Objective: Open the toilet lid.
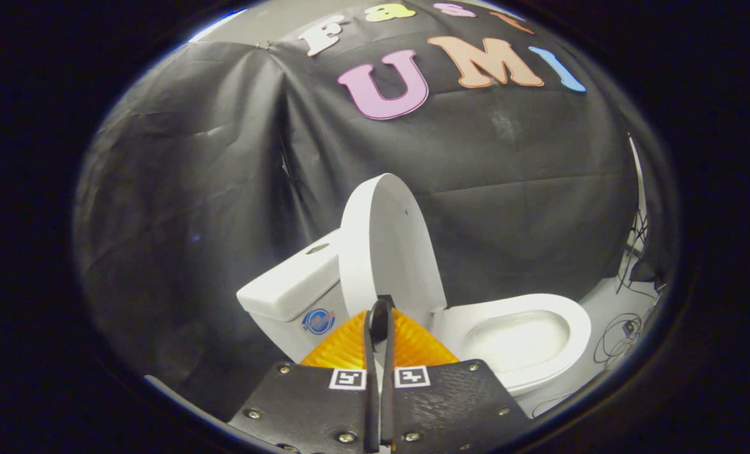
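White toilet lid (387,246) raised upright, gripper (379,315) jaws closed together, empty, just before it

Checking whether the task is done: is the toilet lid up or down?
Up. The toilet lid stands upright against the tank, leaving the bowl uncovered. The gripper fingers are together just before the lid's lower edge.

The lid (391,246) is plain white, as are the tank (293,284) and the bowl (520,334). A round blue sticker (318,320) marks the tank's side. The wall (192,208) is wrinkled black cloth. The gripper (379,315) carries two black-and-white square markers (379,377).
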